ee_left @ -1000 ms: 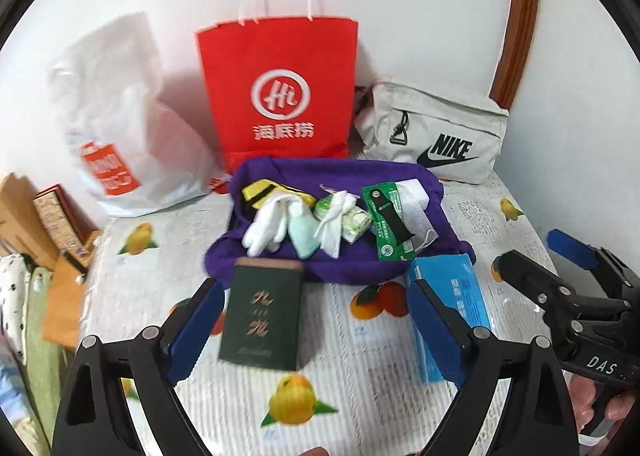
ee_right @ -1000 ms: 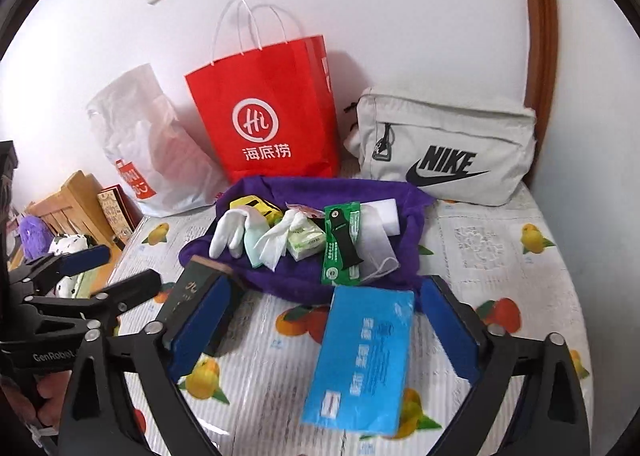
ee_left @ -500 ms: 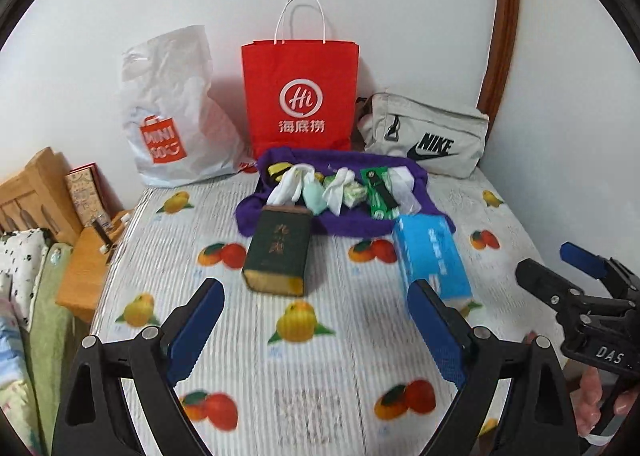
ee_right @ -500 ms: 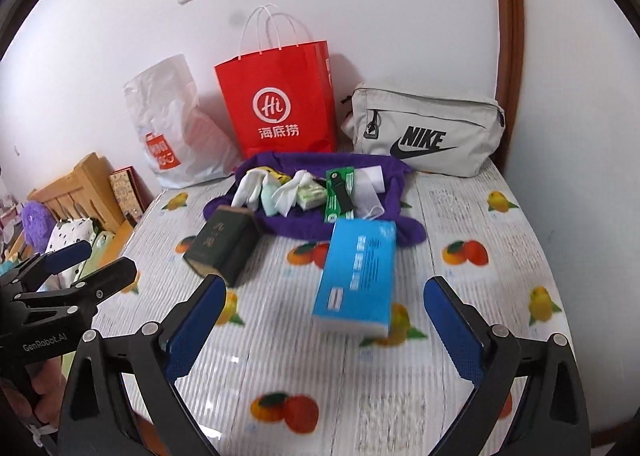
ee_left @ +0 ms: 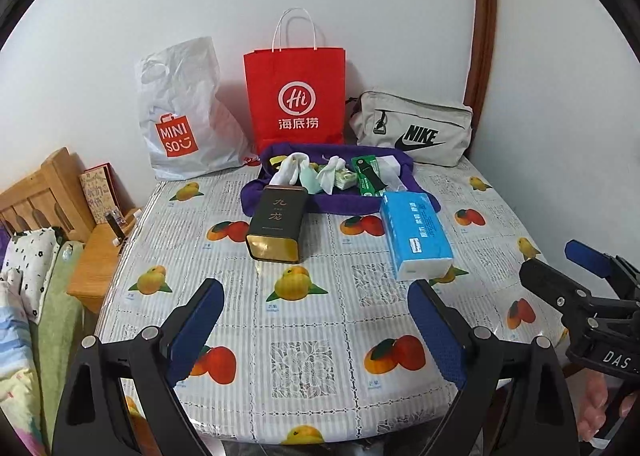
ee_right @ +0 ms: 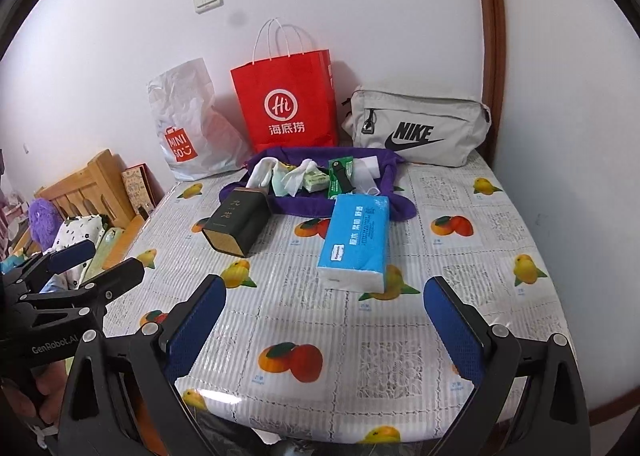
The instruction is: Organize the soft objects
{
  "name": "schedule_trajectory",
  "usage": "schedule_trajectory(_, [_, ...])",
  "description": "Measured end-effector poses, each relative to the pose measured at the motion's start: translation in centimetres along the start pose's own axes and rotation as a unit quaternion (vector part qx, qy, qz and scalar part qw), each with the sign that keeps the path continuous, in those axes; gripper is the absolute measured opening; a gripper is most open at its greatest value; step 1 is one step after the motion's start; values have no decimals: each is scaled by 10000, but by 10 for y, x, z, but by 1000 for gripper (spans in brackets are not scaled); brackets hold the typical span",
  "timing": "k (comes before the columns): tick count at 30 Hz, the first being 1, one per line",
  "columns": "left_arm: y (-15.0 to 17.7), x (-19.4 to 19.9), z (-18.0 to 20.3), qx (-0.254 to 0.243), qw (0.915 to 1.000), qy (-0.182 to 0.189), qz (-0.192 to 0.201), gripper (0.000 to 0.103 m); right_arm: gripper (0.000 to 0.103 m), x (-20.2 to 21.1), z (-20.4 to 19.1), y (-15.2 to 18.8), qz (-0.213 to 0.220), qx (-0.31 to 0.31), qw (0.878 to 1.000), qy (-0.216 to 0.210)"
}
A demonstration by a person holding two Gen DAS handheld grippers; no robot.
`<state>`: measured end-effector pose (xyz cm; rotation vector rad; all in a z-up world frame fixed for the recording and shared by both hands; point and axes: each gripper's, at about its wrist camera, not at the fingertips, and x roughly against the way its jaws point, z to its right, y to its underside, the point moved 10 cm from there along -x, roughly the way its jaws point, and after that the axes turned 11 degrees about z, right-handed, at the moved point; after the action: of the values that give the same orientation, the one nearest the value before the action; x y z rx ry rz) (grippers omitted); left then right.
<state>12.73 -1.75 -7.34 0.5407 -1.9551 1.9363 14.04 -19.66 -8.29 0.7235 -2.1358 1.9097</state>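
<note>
A purple cloth (ee_left: 340,204) (ee_right: 296,208) lies at the back of the table with white gloves (ee_left: 294,170) (ee_right: 262,172), a small tissue pack (ee_left: 346,178), a green packet (ee_left: 370,176) (ee_right: 340,178) and a white mask on it. A blue tissue pack (ee_left: 416,234) (ee_right: 356,240) and a dark tea tin (ee_left: 276,222) (ee_right: 236,222) lie in front of it. My left gripper (ee_left: 316,332) (ee_right: 96,262) is open and empty above the table's near edge. My right gripper (ee_right: 324,332) (ee_left: 560,268) is open and empty, beside it on the right.
A red paper bag (ee_left: 296,96), a white Miniso plastic bag (ee_left: 180,116) and a grey Nike pouch (ee_left: 412,130) stand against the back wall. A wooden bed frame (ee_left: 36,192) and bedding sit left of the fruit-print table (ee_left: 304,336).
Both grippers have pulled back from the cloth toward the table's near edge, so the objects look smaller and farther. Both stay open and empty.
</note>
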Motion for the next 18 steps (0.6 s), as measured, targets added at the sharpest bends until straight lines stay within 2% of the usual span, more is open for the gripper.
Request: schedule_trajectory(18, [5,15,-2,15,9999,-36,93,93,98,16,3,10,54,29,10000,17])
